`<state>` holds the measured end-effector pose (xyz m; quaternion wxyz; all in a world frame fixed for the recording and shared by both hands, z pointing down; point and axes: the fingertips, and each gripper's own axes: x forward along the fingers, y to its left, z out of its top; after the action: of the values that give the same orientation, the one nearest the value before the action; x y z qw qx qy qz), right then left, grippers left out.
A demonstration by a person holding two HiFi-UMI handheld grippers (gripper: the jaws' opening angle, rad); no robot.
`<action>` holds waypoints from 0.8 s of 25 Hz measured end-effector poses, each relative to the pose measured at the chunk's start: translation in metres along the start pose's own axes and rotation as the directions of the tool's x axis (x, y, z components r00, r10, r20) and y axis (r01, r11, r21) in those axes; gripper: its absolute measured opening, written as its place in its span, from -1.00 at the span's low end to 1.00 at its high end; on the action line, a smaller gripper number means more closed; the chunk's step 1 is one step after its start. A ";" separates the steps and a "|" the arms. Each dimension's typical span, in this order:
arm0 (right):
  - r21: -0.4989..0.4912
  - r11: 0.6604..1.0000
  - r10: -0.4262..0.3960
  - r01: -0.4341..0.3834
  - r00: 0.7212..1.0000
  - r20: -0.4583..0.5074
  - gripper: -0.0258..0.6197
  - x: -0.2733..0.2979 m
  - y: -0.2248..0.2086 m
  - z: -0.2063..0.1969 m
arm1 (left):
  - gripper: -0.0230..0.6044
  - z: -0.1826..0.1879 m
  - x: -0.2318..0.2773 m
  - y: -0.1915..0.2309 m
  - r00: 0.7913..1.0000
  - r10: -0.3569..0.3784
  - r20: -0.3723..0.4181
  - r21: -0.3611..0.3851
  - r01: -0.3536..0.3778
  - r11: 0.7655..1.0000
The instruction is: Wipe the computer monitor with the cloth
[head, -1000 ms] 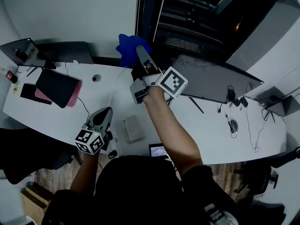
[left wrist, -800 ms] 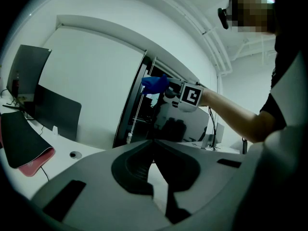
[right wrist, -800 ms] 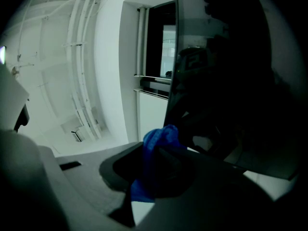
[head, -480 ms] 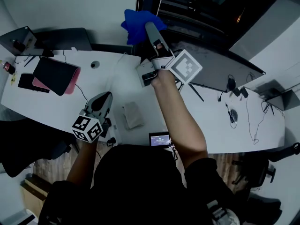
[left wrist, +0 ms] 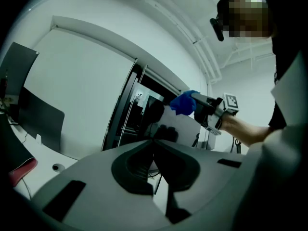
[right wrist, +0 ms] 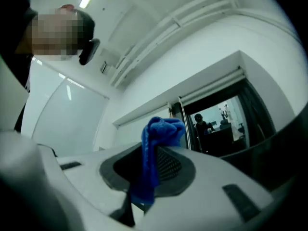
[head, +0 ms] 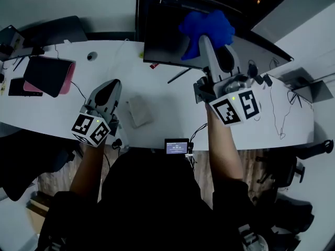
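Note:
A blue cloth [head: 207,27] is bunched in my right gripper [head: 205,40], which is raised in front of the dark computer monitor [head: 165,43] at the back of the white desk [head: 167,122]. The right gripper view shows the cloth [right wrist: 156,150] clamped between the shut jaws and hanging down over them. Whether the cloth touches the screen cannot be told. My left gripper [head: 109,87] hovers low over the desk's left half, shut and empty. From the left gripper view its jaws [left wrist: 153,141] meet at the tips, with the cloth [left wrist: 184,103] held up in the distance.
A dark laptop on a pink sleeve [head: 48,75] lies at the desk's left. A small grey folded object [head: 138,111] sits mid-desk. A small lit device [head: 177,146] is at the front edge. Cables [head: 277,116] trail at the right. Dark glass doors stand behind.
My right gripper has carried the blue cloth to the right, from the monitor's left edge to in front of the screen. The left gripper has stayed low over the desk.

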<state>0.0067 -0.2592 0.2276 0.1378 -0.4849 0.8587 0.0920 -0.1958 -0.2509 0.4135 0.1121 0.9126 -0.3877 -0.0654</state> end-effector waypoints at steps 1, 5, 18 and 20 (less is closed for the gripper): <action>-0.056 0.998 -0.016 0.015 0.999 -0.029 -0.73 -0.014 0.001 -0.003 | -0.94 -0.001 0.002 -0.005 1.000 -0.010 0.004 0.002 0.010 1.000; -0.136 0.987 -0.101 0.085 0.988 -0.113 -0.73 -0.075 -0.005 -0.022 | -0.94 -0.007 0.010 -0.028 0.999 -0.043 0.015 0.012 0.043 0.999; -0.136 0.955 -0.293 0.262 0.893 -0.341 -0.72 -0.268 0.029 -0.117 | -0.94 -0.044 -0.029 -0.137 0.999 -0.038 0.028 0.088 0.036 0.995; -0.135 0.955 -0.295 0.263 0.884 -0.364 -0.72 -0.296 0.044 -0.124 | -0.94 -0.055 -0.045 -0.161 0.999 -0.028 0.022 0.096 0.026 0.995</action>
<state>0.0961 -0.0337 0.4421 -0.0391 -0.6171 0.7859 0.0105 -0.1035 -0.1015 0.4270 0.0628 0.9213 -0.3791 -0.0589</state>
